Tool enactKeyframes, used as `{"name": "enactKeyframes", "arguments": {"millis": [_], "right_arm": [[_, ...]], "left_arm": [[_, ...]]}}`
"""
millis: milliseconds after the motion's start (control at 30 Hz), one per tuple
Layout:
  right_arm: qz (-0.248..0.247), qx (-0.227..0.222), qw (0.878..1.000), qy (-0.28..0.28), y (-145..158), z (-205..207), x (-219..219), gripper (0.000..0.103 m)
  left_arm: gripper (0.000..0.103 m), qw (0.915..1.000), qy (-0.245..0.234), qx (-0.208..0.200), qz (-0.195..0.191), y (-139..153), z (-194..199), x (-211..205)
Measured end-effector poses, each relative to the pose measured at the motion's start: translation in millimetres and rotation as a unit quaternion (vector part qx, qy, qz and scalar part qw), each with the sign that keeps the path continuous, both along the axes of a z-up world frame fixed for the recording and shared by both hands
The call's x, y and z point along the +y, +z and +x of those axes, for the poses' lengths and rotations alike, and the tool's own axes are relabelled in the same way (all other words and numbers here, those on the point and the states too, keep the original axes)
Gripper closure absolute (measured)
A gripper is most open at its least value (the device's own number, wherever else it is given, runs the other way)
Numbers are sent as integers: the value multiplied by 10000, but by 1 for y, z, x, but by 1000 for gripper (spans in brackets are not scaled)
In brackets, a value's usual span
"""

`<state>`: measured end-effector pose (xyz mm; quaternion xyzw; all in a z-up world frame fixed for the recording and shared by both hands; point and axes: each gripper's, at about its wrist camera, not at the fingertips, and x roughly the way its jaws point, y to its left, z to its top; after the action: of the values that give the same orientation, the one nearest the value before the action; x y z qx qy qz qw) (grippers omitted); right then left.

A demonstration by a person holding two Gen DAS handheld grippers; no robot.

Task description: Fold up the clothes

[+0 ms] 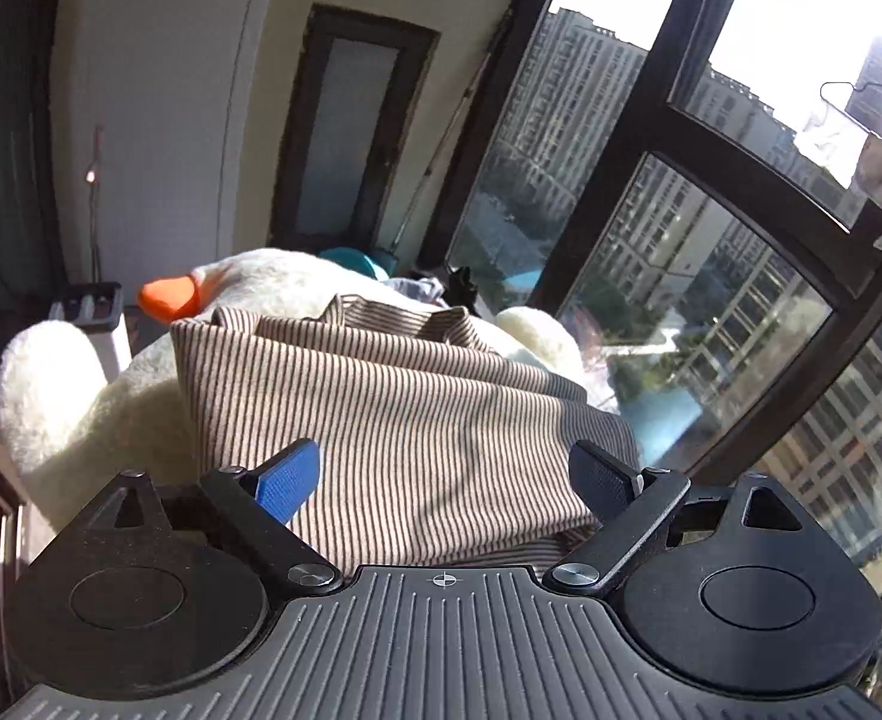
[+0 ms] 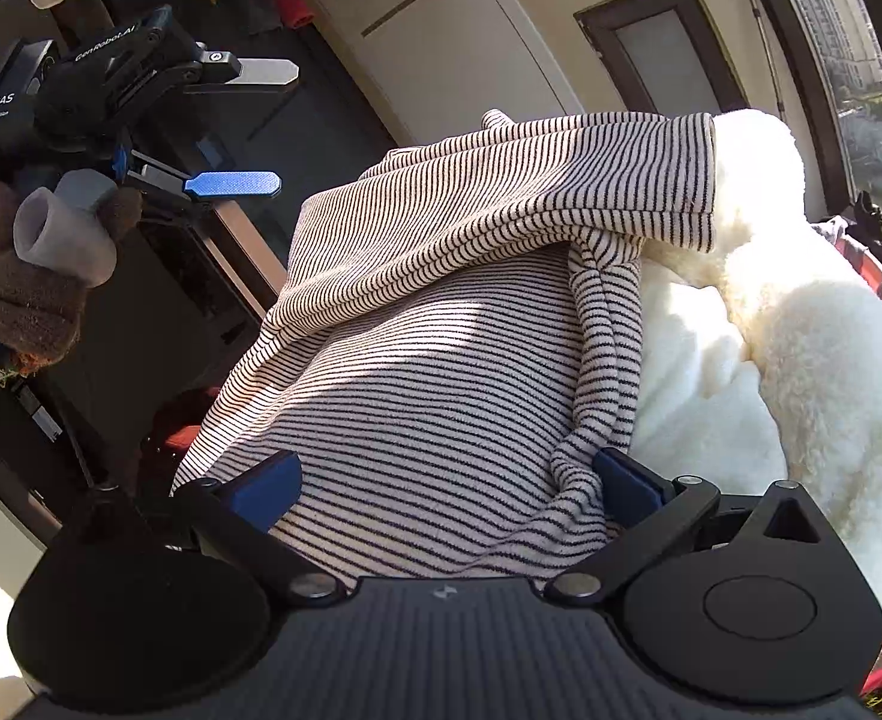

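— Shirt point(image 2: 441, 312) position first: where does it lie from my tools?

— The striped shirt is draped over the white plush toy point(image 2: 801, 348), and it spreads forward and away from both tools. From the right wrist camera I see the folded sleeve point(image 2: 561, 180) running across the top, its cuff pointing right, toward the window point(image 1: 681, 210).

— Which tool is nearer?

— I judge the right tool point(image 2: 441, 489). Its fingers stand apart with cloth lying between them, and a bunched ridge of fabric touches the right-hand finger point(image 2: 627, 483). The left tool point(image 2: 249, 126) shows in that same view, well off to the left and up, fingers apart, holding nothing.

— And through its own camera?

— The left tool hovers spread over the near edge of the shirt. No clamp either side.

— So the fold turns on that ridge?

— I think so: it runs straight away from the right tool.
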<state>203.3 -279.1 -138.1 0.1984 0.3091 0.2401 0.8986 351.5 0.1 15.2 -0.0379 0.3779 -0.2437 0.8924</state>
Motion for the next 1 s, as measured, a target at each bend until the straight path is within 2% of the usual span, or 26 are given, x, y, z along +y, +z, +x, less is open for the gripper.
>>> {"name": "enactKeyframes", "arguments": {"millis": [133,200,267,333,433,467,500,533,567,633,667,800,867,900,933,967,1000], "right_arm": [[-323,-144,9989,-307,14,-8,-1,1],[-617,-351,9958,-574,24,-17,-1,10],[-1189,-557,9868,-946,31,-27,0,17],[-1439,-391,9829,-1085,29,-29,-1,19],[-1308,5,9850,-1129,19,-29,-4,21],[-1205,119,9861,-1134,17,-29,-5,24],[-1082,182,9877,-1115,18,-27,-5,38],[-975,190,9898,-1020,22,-26,-5,51],[-854,165,9925,-862,27,-24,-4,79],[-925,36,9926,-792,40,-23,-1,93],[-1015,-78,9916,-793,46,-23,1,94],[-1076,-117,9903,-876,59,-23,-5,93],[-1344,-52,9861,-979,54,-23,-4,90],[-1382,-43,9845,-1076,54,-23,-4,88],[-1333,-69,9839,-1185,56,-23,-7,84],[-1252,-139,9837,-1283,62,-23,-11,77],[-1182,-241,9826,-1411,68,-23,-16,65]], "left_arm": [[9,9967,128,-287,751,-41,-38,43],[9,9942,182,-461,953,-58,-59,59],[9,9962,120,-373,774,-72,-74,73],[9,9988,64,-152,464,-87,-82,84],[10,9999,131,-4,108,-105,-86,90],[13,9999,157,8,0,-107,-86,92],[18,9998,159,21,-153,-108,-87,95],[34,9994,122,31,-308,-108,-88,97],[56,9993,56,11,-373,-106,-90,96],[74,9988,-84,-46,-473,-102,-96,95],[80,9989,-181,-132,-407,-100,-100,94],[79,9972,-538,-527,-22,-93,-119,86],[60,9941,-538,-829,437,-88,-122,83],[56,9915,-531,-999,638,-85,-122,83],[46,9888,-542,-1178,745,-79,-121,84],[36,9864,-546,-1356,757,-72,-120,84],[33,9850,-521,-1493,690,-65,-117,83]]}}
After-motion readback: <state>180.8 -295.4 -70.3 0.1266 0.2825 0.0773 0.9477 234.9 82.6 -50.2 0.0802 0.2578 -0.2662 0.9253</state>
